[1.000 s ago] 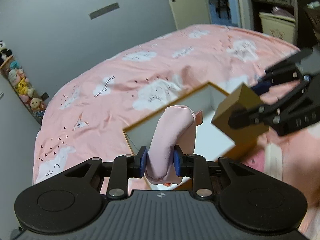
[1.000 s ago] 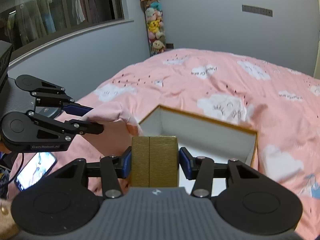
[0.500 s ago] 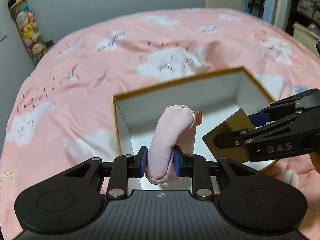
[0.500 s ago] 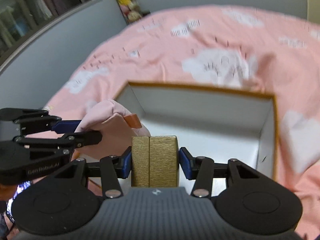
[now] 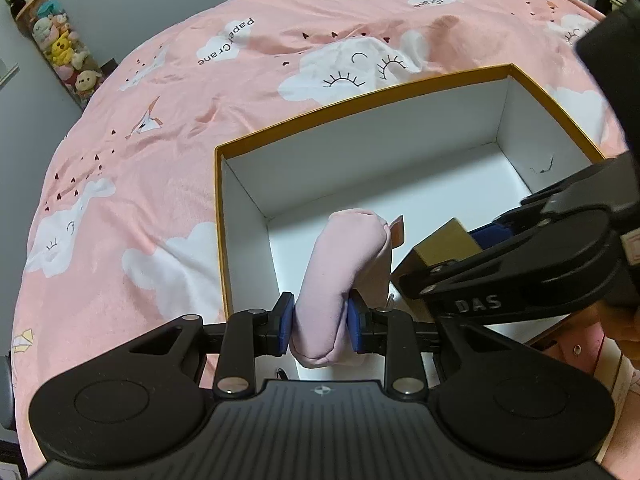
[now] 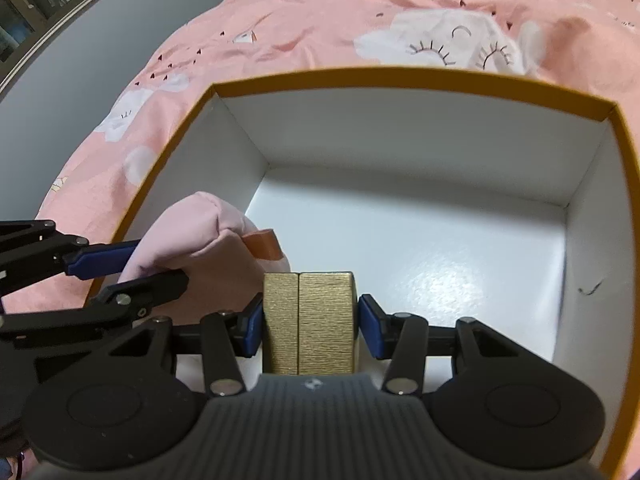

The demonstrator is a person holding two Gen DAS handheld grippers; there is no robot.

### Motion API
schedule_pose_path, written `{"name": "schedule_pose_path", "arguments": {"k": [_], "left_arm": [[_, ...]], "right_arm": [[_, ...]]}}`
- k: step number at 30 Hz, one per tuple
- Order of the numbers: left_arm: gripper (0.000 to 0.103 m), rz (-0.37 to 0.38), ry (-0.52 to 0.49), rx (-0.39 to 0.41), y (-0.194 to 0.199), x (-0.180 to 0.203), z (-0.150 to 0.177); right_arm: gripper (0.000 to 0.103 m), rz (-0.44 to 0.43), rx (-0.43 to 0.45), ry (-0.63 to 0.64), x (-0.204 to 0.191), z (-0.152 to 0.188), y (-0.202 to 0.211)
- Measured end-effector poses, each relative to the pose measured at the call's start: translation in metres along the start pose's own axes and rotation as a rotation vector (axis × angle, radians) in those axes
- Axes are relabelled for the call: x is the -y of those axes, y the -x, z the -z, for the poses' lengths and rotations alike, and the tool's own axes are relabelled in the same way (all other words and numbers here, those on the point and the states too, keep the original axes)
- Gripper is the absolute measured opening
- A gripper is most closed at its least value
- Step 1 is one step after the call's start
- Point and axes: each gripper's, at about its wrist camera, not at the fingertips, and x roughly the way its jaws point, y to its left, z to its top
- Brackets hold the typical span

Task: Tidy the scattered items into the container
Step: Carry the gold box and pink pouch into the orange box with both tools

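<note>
An open box [image 5: 360,108] with a gold rim and white inside lies on the pink bed; it also shows in the right wrist view [image 6: 420,76]. My left gripper [image 5: 320,326] is shut on a pink fabric pouch [image 5: 344,268] with a small orange tab, held over the box's near left corner. The pouch also shows in the right wrist view [image 6: 192,232]. My right gripper [image 6: 310,324] is shut on a gold textured block [image 6: 310,320], held inside the box's near edge, just right of the pouch. The block also shows in the left wrist view [image 5: 444,246].
The box's white floor [image 6: 440,248] is bare, with a small dark thread on its right wall [image 6: 588,289]. The pink cloud-print duvet [image 5: 160,140] surrounds the box. A column of plush toys [image 5: 56,48] stands at the grey wall, far left.
Both grippers have moved forward and down over the box, with the pouch and the block still held. The box now fills much more of both views.
</note>
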Motion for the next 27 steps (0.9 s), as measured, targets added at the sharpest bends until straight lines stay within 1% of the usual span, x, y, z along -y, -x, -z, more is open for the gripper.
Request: {"name": "schedule_pose_path", "arguments": {"k": [3, 6, 7, 12, 17, 22, 24, 27], "left_arm": [[0.031, 0.021, -0.031, -0.002, 0.002, 0.001, 0.000], [0.031, 0.080, -0.091, -0.018, 0.006, -0.002, -0.004], [0.031, 0.088, -0.111, -0.026, 0.008, -0.003, -0.006], [0.030, 0.146, -0.226, -0.089, 0.012, -0.007, -0.019], [0.030, 0.185, -0.332, -0.136, 0.013, -0.001, -0.028], [0.030, 0.192, -0.409, -0.170, 0.007, 0.005, -0.030], [0.030, 0.212, -0.426, -0.190, 0.002, 0.005, -0.031], [0.031, 0.253, -0.448, -0.246, -0.013, 0.001, -0.036]], "right_arm": [[0.051, -0.005, -0.009, 0.003, -0.001, -0.001, -0.004], [0.051, -0.004, -0.013, 0.011, 0.000, -0.002, -0.001], [0.051, 0.000, -0.016, 0.016, 0.001, -0.002, 0.000], [0.051, 0.005, -0.016, 0.044, 0.001, -0.005, 0.009], [0.051, 0.020, -0.006, 0.061, 0.000, -0.012, 0.011], [0.051, 0.025, -0.016, 0.088, 0.000, -0.015, 0.010], [0.051, 0.024, -0.027, 0.093, 0.003, -0.016, 0.009], [0.052, 0.033, -0.035, 0.101, 0.005, -0.017, 0.006]]}}
